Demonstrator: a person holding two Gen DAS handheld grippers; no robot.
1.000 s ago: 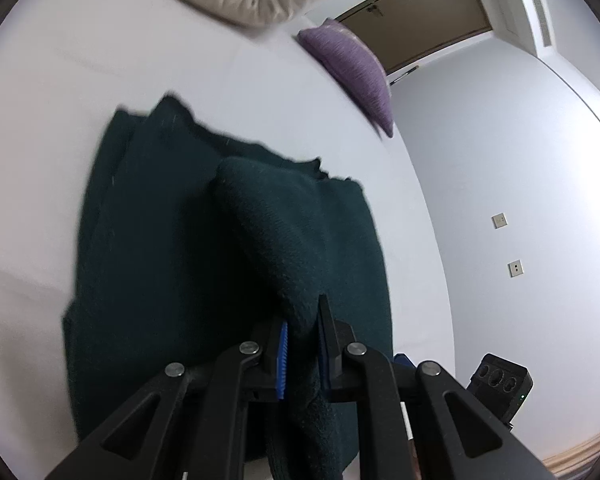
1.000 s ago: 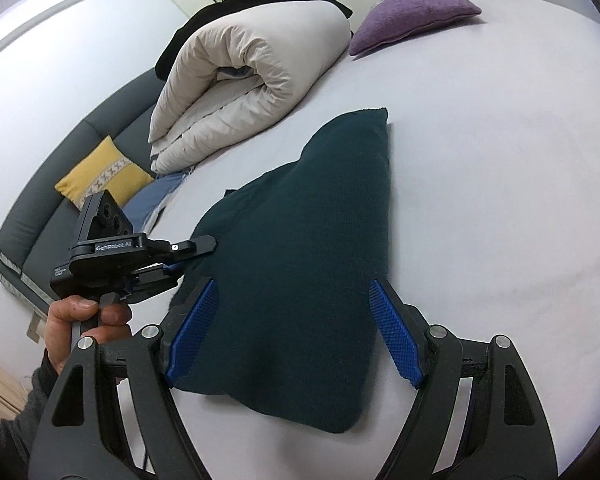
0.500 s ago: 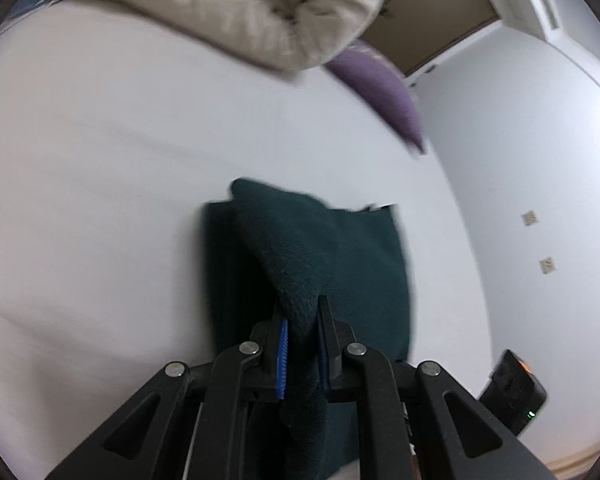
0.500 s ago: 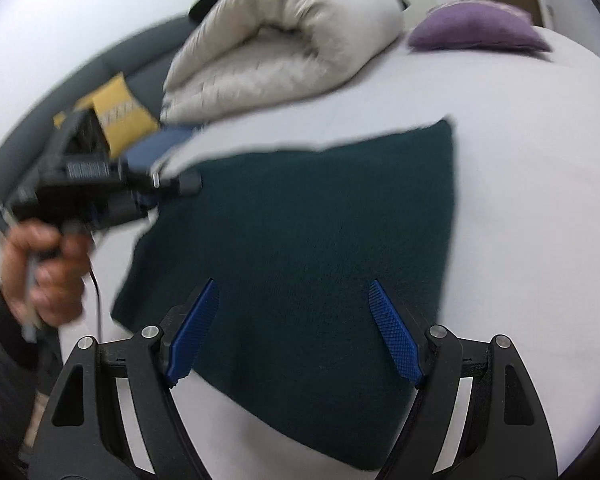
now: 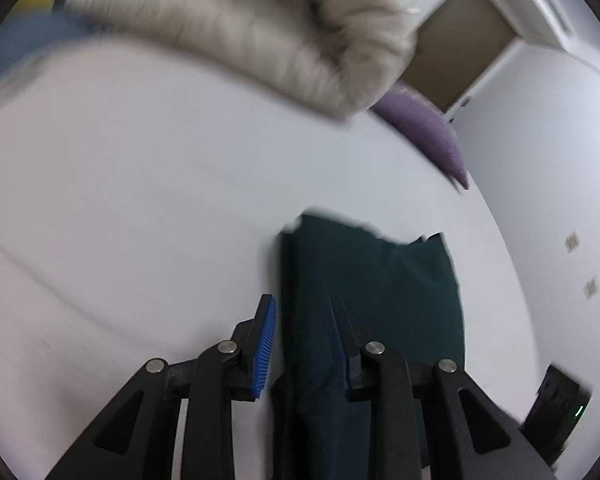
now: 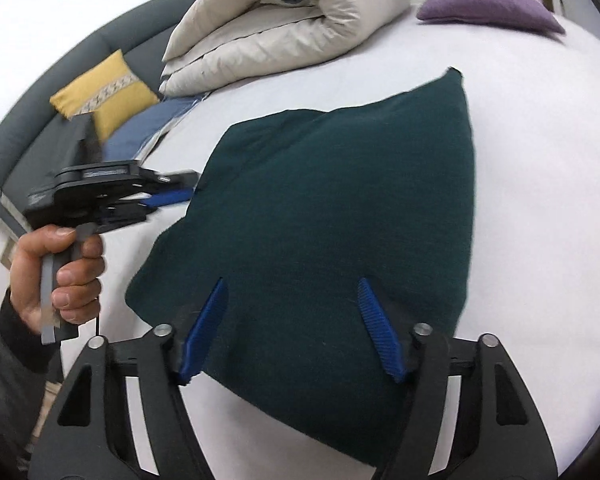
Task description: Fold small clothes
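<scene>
A dark green knitted garment [image 6: 332, 200] lies folded on the white bed sheet [image 6: 540, 160]. In the left wrist view it [image 5: 372, 280] runs away from the camera as a narrow strip. My left gripper [image 5: 306, 340] hangs over its near left edge, jaws opening. Cloth lies between them, but the pads are off it. The right wrist view shows this left gripper [image 6: 180, 186] in a person's hand [image 6: 60, 272], its tips at the garment's left edge. My right gripper [image 6: 294, 328] hovers over the garment's near end, jaws closing, pads apart above the cloth.
A rolled beige duvet [image 6: 284, 20] lies at the far side of the bed, with a purple cushion [image 6: 488, 4] to its right. A yellow cushion [image 6: 104, 92] and blue cloth [image 6: 148, 128] rest against the grey padded surround [image 6: 32, 128] at the left.
The left jaws were shut on a raised fold of the garment. They have come apart and the fold has dropped flat. The right jaws have narrowed. The left wrist view has swung towards the duvet.
</scene>
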